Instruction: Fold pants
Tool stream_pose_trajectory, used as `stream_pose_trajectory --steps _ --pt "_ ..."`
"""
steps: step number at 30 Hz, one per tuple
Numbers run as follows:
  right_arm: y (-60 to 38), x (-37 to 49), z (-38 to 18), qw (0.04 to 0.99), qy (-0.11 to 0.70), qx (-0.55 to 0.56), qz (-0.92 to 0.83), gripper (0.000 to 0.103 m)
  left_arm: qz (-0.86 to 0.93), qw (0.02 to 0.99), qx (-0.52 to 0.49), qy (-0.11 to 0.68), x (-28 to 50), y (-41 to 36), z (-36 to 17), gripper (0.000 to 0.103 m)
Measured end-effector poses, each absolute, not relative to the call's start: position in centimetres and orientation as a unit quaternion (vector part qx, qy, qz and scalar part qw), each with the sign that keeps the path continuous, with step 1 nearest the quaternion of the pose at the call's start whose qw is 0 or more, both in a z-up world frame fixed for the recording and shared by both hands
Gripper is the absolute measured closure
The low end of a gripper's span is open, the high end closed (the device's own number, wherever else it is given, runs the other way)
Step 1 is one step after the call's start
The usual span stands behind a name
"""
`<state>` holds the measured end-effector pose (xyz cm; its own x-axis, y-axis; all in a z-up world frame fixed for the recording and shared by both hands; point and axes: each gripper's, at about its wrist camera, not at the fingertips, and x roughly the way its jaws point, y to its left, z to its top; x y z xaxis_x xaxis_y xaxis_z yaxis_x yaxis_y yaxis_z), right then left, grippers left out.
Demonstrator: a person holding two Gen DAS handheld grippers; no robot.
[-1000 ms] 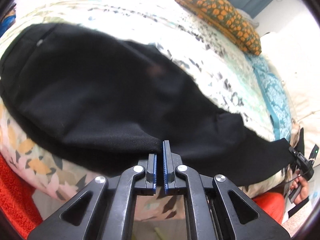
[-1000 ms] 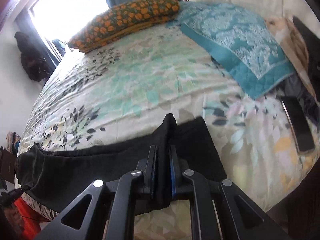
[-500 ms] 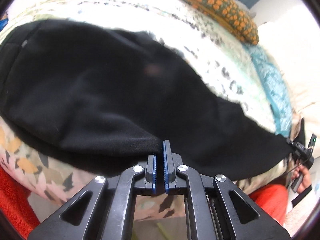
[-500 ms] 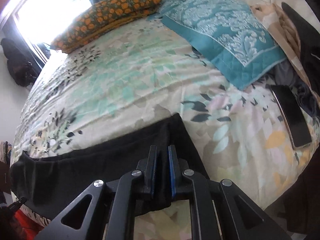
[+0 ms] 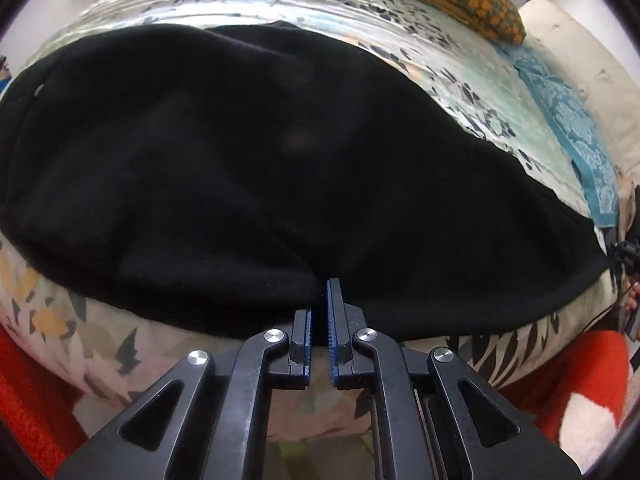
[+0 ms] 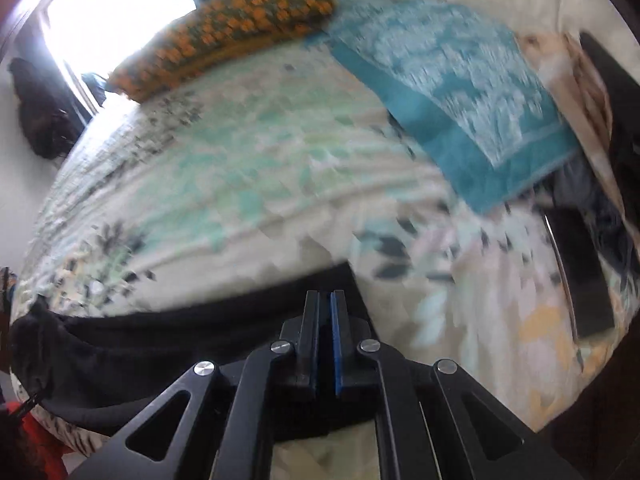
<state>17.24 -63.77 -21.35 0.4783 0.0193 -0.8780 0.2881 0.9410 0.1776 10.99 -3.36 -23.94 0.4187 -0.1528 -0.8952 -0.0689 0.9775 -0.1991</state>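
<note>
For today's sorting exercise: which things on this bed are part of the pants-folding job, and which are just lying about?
Part of the job:
- black pants, laid across the bed's near edge
- left gripper, jaws shut on the pants
- right gripper, jaws shut on the pants

Just lying about:
- orange patterned pillow
- teal pillow
- phone
- floral bedspread

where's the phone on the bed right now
Right wrist view, far right: the phone lies on the floral bedspread, just below the teal pillow.
</note>
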Motion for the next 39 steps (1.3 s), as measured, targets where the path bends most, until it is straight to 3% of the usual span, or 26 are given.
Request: stream_pose_trajectory --steps 6,8,11,12,16,21,23,26,28,34,39 --pt "-66.8 13.7 -25.4 0.81 0.527 0.242 -0.086 0.093 -0.037 0.813 -0.145 0.563 11.1 -1.8 -23.8 0.089" --pt "-67.2 13.0 -24.9 0.809 0.524 0.249 -0.094 0.064 -0.041 0.805 -0.142 0.575 10.7 -1.9 -23.6 0.083" --pt "-67.0 12.0 -22.9 0.825 0.504 0.237 -0.095 0.039 -0.047 0.803 -0.121 0.582 9.5 -2.0 -21.9 0.046" --pt "-66.5 11.8 -22.2 0.831 0.498 0.228 -0.094 0.039 -0.046 0.808 -0.115 0.576 9.0 -1.6 -21.1 0.04" --pt "-63.1 12.7 -19.3 0.847 0.488 0.205 -0.045 0.038 -0.041 0.843 -0.102 0.526 8.2 1.6 -17.4 0.04" --pt "-50.5 18.7 -16.3 0.835 0.494 0.2 0.136 0.038 0.0 0.899 -0.086 0.43 13.1 7.6 -14.0 0.029" --pt "-43.6 21.7 -15.8 0.814 0.499 0.205 0.213 0.038 0.031 0.908 -0.061 0.413 15.4 9.7 -14.6 0.029" --pt "-32.7 26.6 -16.3 0.76 0.519 0.232 0.316 0.038 0.071 0.88 -0.042 0.468 17.8 12.3 -18.3 0.034" --pt "-26.1 29.6 -17.3 0.726 0.536 0.243 0.356 0.038 0.092 0.853 -0.039 0.513 17.3 14.1 -20.7 0.058" --pt "-10.4 38.2 -22.3 0.632 0.619 0.234 0.404 0.038 0.1 0.848 0.025 0.52 15.0 12.5 -20.9 0.056" --pt "-2.0 39.8 -24.5 0.511 0.691 0.189 0.476 0.036 0.088 0.854 -0.018 0.512 14.2 14.0 -20.7 0.056"
